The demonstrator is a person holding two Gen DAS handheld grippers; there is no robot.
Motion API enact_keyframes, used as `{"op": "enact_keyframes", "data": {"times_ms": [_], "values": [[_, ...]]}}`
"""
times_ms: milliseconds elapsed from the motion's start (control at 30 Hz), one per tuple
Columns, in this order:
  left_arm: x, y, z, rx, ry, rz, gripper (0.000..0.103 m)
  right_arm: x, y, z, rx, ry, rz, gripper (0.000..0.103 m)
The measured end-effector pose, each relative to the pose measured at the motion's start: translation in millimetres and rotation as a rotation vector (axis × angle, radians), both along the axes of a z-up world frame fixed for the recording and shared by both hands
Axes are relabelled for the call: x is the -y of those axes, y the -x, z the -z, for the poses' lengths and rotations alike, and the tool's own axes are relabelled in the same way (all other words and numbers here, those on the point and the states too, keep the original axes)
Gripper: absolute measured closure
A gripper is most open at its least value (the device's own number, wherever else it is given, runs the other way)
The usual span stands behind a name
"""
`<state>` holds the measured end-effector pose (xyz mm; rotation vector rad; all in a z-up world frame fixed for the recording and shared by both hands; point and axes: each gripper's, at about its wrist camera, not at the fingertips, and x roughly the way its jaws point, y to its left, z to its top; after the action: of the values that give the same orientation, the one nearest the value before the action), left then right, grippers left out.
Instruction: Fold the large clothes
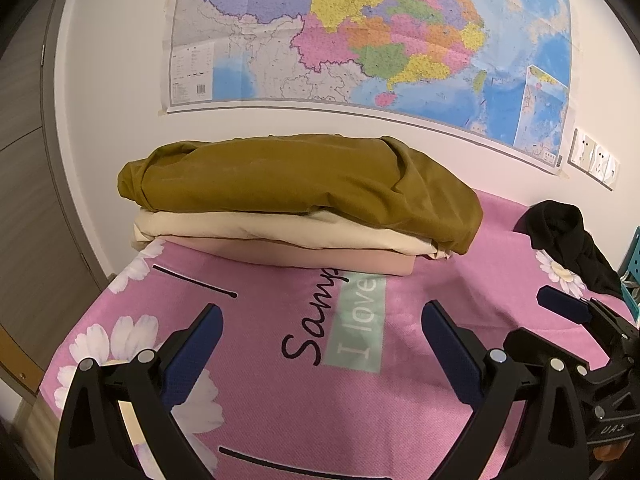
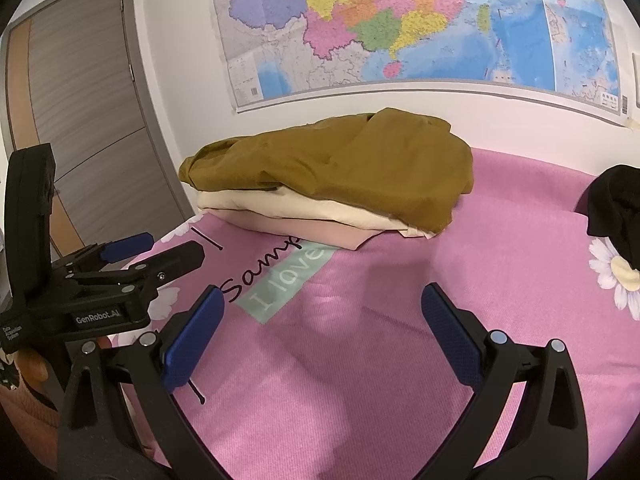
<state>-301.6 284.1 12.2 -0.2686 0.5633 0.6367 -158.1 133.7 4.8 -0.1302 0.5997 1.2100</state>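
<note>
A stack of folded clothes lies at the back of the pink sheet: an olive-brown garment [image 1: 296,184] on top, a cream one [image 1: 256,230] under it, a peach one [image 1: 320,258] at the bottom. The stack also shows in the right wrist view [image 2: 344,168]. A crumpled black garment [image 1: 568,240] lies at the right, also seen in the right wrist view [image 2: 616,204]. My left gripper [image 1: 322,316] is open and empty above the sheet in front of the stack. My right gripper [image 2: 320,300] is open and empty beside it.
The pink sheet [image 1: 360,408] with daisies and printed text covers the surface. A large map [image 1: 360,32] hangs on the white wall behind. A grey door [image 2: 80,120] stands at the left. Wall sockets [image 1: 592,158] and a teal object [image 1: 630,276] are at the right.
</note>
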Motion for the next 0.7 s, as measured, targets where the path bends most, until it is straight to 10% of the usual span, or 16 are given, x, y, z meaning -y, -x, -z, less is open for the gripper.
{"op": "enact_keyframes", "data": {"times_ms": [700], "values": [[-0.5, -1.3, 2.2, -0.007, 0.007, 0.007, 0.007, -0.2, -1.0, -1.2, -0.002, -0.002, 0.000, 0.006]]}}
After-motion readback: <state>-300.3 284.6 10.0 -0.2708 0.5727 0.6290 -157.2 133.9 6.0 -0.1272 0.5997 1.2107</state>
